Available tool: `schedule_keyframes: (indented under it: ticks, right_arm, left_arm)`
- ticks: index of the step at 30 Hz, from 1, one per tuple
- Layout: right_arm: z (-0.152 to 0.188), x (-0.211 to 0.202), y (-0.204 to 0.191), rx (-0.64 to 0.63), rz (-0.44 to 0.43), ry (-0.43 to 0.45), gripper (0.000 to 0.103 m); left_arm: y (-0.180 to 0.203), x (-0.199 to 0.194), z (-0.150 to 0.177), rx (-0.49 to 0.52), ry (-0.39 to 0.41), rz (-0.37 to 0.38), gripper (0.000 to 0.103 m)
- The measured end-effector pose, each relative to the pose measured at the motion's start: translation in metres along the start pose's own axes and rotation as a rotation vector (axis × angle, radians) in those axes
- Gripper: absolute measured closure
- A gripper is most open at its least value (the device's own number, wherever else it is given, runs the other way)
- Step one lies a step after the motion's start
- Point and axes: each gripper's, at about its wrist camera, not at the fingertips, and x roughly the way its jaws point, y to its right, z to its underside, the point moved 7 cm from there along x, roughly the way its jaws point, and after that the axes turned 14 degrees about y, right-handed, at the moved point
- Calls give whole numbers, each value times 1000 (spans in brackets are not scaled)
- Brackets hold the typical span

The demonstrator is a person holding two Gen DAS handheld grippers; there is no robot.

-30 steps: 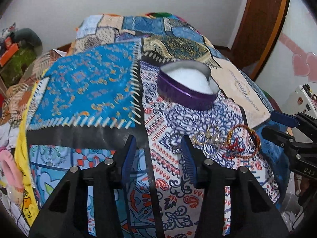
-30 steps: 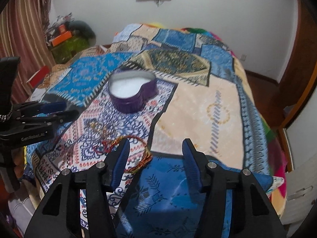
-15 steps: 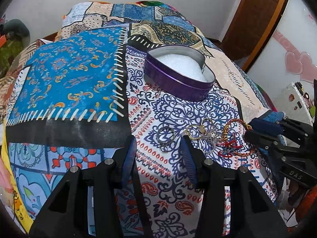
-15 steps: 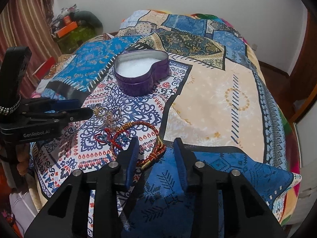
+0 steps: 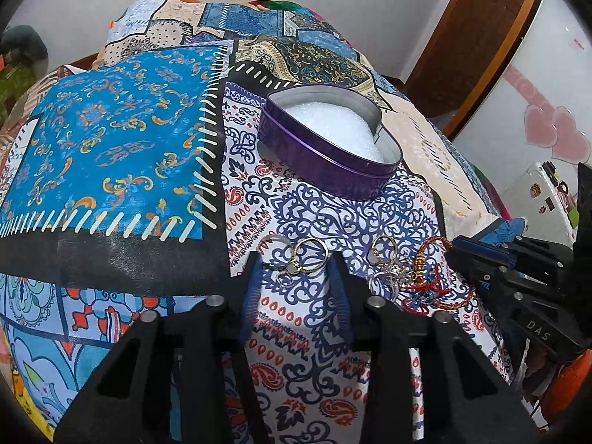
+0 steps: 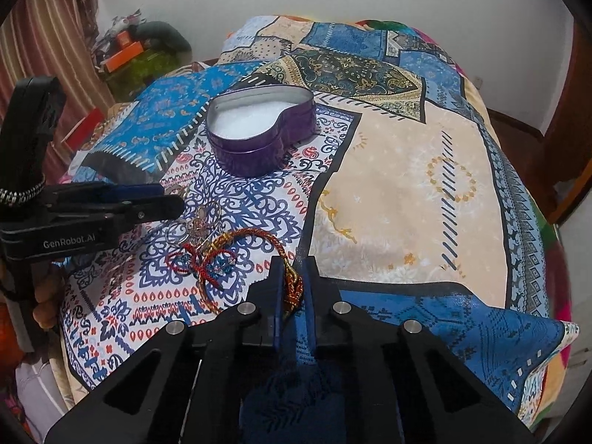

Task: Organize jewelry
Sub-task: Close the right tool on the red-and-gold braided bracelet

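A purple heart-shaped tin point(image 5: 333, 155) with white foam inside sits open on the patchwork bedspread; it also shows in the right wrist view point(image 6: 259, 137). Gold and silver rings point(image 5: 307, 255) lie between the open fingers of my left gripper point(image 5: 294, 259). More rings point(image 5: 388, 259) and a red thread bracelet point(image 5: 429, 288) lie to their right. My right gripper point(image 6: 292, 266) is shut on the braided red-gold bracelet point(image 6: 266, 238), at its knotted end. The left gripper point(image 6: 162, 199) shows side-on in the right wrist view, at the rings point(image 6: 199, 222).
The patchwork bedspread point(image 6: 407, 185) covers the whole bed. A wooden door point(image 5: 477, 26) stands at the right. A striped curtain point(image 6: 48, 48) and a cluttered green box point(image 6: 144, 63) are at the far left. The bed's edge drops off just below both grippers.
Both grippers have moved forward and down to the jewelry. My right gripper has closed on the braided bracelet. My left gripper now straddles the rings, still open.
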Motion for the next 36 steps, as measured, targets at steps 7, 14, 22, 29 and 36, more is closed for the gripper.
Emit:
schedule_keyframes:
  ticks: [7, 14, 22, 29, 36]
  right_arm:
    - [-10, -7, -1, 26, -2, 37, 95]
    - [-27, -19, -1, 18, 7, 94, 95]
    - [-43, -27, -5, 17, 11, 150, 95]
    - [-54, -33, -5, 23, 9, 189, 95]
    - [-59, -36, -8, 19, 4, 208, 95]
  left_arm:
    - [-9, 1, 1, -5, -4, -33, 93]
    - [-5, -6, 3, 35, -10, -42, 93]
    - [-6, 2, 2, 11, -20, -41, 93]
    - [-3, 4, 0, 28, -11, -58, 95]
    - [7, -4, 5, 101, -34, -72, 95]
